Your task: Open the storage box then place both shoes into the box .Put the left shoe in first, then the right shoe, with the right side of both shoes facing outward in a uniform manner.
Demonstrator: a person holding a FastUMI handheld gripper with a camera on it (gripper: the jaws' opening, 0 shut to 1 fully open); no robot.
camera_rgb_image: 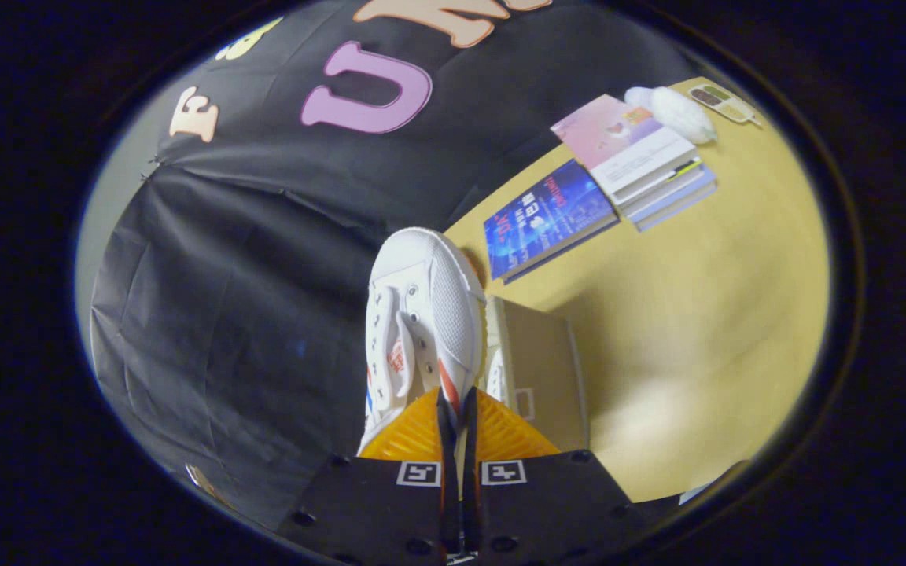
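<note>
A white shoe is pinched by the hand-held gripper; its two fingers are pressed nearly together on a thin edge of the shoe at the heel end, with the toe pointed away from them; the shoe is held in the air, tilted against the dark cloth wall. White laces, a mesh side panel and a red and blue stripe are seen on the shoe; a small red mark is printed on its tongue, too small to be read. Just right of the held shoe, a beige storage box is seen on the yellow table; part of a second white shoe is seen at the box, between the box and the held shoe; whether it lies fully inside cannot be told. Farther off on the table, a blue book is laid flat; writing is printed on its cover but cannot be made out; beside it, to the right, a stack of books with a pink cover on top is placed. Beyond the stack, a white rounded object and a small flat card-like item are seen.
</note>
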